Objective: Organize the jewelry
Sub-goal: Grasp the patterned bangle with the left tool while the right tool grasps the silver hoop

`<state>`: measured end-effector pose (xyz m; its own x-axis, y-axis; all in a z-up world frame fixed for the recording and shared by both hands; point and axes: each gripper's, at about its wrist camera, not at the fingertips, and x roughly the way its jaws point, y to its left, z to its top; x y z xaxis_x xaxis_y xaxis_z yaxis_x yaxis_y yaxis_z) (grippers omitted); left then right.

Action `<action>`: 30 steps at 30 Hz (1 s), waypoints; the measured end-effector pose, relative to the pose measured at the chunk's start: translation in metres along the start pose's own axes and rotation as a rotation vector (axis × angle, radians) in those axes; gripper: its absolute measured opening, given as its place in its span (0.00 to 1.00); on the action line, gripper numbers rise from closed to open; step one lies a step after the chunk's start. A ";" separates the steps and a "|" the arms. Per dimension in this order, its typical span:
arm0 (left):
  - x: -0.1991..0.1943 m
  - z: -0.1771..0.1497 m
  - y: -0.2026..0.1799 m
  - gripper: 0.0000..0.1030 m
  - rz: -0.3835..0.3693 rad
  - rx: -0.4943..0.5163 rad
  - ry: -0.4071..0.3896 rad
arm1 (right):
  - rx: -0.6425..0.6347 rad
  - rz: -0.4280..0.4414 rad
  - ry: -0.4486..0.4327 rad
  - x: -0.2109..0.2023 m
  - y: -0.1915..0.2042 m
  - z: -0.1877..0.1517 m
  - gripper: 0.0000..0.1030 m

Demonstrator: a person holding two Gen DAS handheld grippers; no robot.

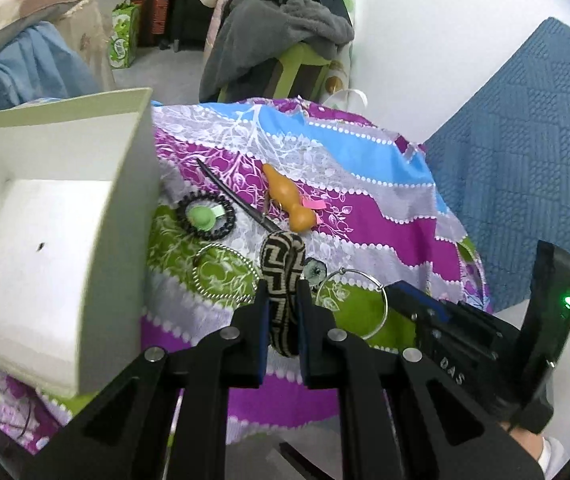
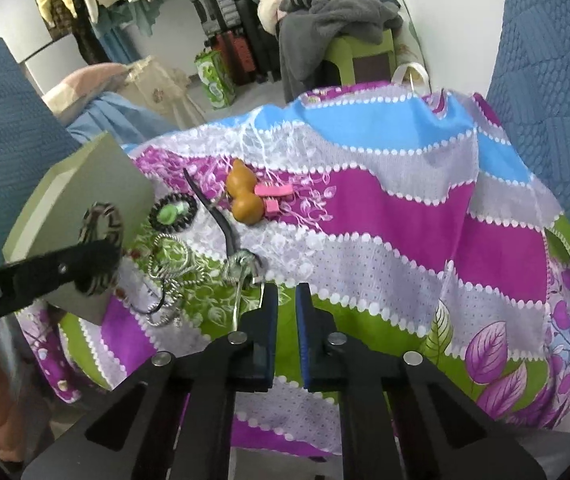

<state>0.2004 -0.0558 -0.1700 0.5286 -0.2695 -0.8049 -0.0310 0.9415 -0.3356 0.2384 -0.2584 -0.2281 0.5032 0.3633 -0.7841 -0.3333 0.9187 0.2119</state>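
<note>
Cluttered bedroom behind; bright patterned cloth point(image 1: 365, 216) covers our work surface. Left wrist view: our left gripper point(image 1: 283, 308) is clamped on a woven black-and-tan bangle point(image 1: 283, 276), lifted beside the open white box point(image 1: 125, 216), which looks empty apart from one dark speck. A silver hoop point(image 1: 381, 300), chain bracelet point(image 1: 225, 272), black coil tie point(image 1: 205, 216), hair clip point(image 1: 237, 200) and orange gourd charm point(image 1: 289, 204) lie on the cloth. Risk: the bangle could twist out of the narrow pinch before it clears the box wall. Right wrist view: our right gripper point(image 2: 283, 300) is nearly closed, the hoop's wire point(image 2: 239, 300) at its left finger; whether it is pinched, we cannot tell. A lift could drag tangled chains point(image 2: 169, 276).
</note>
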 end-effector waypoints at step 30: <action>0.011 -0.051 0.024 0.54 -0.016 -0.014 0.154 | -0.260 -0.125 0.115 0.051 0.048 -0.017 0.08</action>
<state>0.1620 -0.0463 -0.2125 0.3928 -0.3132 -0.8647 -0.0360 0.9343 -0.3547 0.2341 -0.1990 -0.2679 0.4649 0.2165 -0.8585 -0.4750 0.8793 -0.0355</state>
